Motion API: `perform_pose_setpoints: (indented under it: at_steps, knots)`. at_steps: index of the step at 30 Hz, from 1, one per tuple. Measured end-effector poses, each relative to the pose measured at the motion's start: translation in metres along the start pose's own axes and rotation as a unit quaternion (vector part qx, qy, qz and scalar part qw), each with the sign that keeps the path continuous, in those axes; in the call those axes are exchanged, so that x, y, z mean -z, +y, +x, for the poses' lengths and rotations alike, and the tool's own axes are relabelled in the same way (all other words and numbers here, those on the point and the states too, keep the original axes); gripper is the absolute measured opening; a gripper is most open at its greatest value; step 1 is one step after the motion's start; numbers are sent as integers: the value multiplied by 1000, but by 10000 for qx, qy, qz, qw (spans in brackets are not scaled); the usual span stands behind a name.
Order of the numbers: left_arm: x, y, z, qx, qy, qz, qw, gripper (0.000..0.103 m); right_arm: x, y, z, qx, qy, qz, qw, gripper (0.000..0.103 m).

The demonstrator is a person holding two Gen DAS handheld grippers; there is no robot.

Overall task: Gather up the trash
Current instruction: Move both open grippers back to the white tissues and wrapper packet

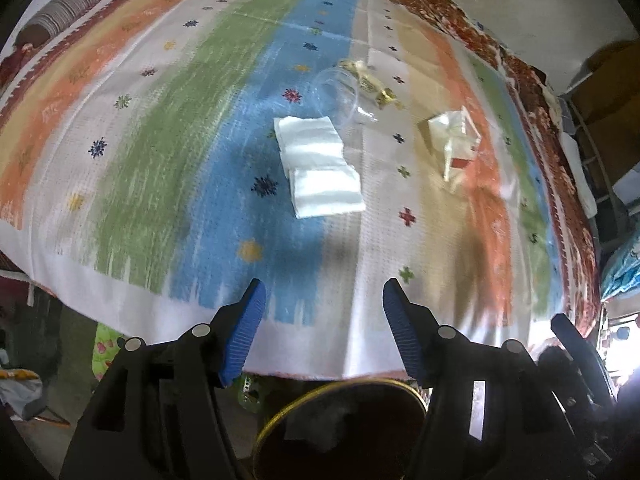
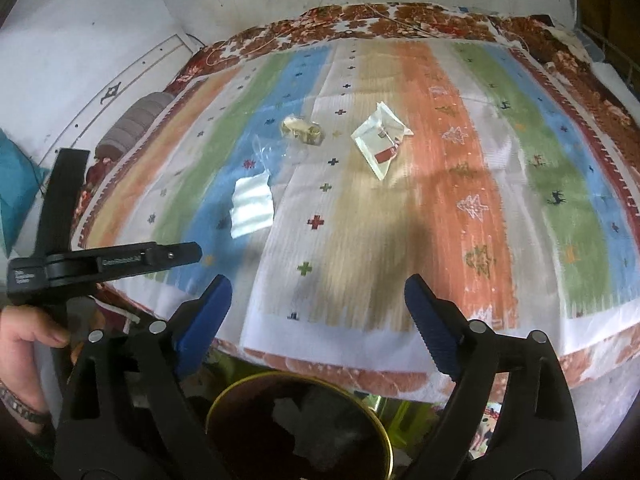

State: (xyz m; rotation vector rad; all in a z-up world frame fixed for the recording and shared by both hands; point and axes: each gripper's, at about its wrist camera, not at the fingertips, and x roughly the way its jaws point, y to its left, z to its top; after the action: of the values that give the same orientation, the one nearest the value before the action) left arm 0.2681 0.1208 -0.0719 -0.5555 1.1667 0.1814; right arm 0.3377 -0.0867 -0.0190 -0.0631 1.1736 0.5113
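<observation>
**White paper, clear plastic, gold foil: trash waiting on the striped bedspread**

Nothing gripped yet on either side. Seen in the left wrist view: the left gripper [image 1: 323, 286] with blue pads spread wide and empty, hovering over the near edge of the bedspread [image 1: 160, 160]. Same for the right gripper [image 2: 318, 280] in its own view: fingers well apart, nothing between them. Probably held open this way to be ready for a first pick.

Directly below both grippers, a dark bin [image 1: 340, 432] with a gold rim, standing just off the bed's edge; likely parked there so that each piece needs only a short carry and a drop.

Out in the middle of the bed, well apart from both grippers, four bits of trash:
- White napkins [image 1: 320, 168], two overlapping squares lying flat, long axis running from far-left to near-right in the left view.
- Just beyond them, touching or nearly so, a clear cup [image 1: 338, 94] tipped on its side; too transparent to say which way its mouth points.
- Behind the cup, crumpled gold wrappers [image 1: 372, 80].
- To the right, apart from the rest, a clear packet [image 1: 454, 140] with a red label, long axis running roughly far to near, one corner aimed at the near edge.

Nearest to reach, by the look of it: the napkins for the left side, the packet for the right.
</observation>
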Motion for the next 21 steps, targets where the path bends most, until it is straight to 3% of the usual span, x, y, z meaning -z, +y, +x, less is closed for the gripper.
perform_pose_setpoints:
  at_steps: [21]
  knots:
    - [-45,19,44,-175,56,-93,9998,69,-40,-25,58,174,-78,235,9995,90]
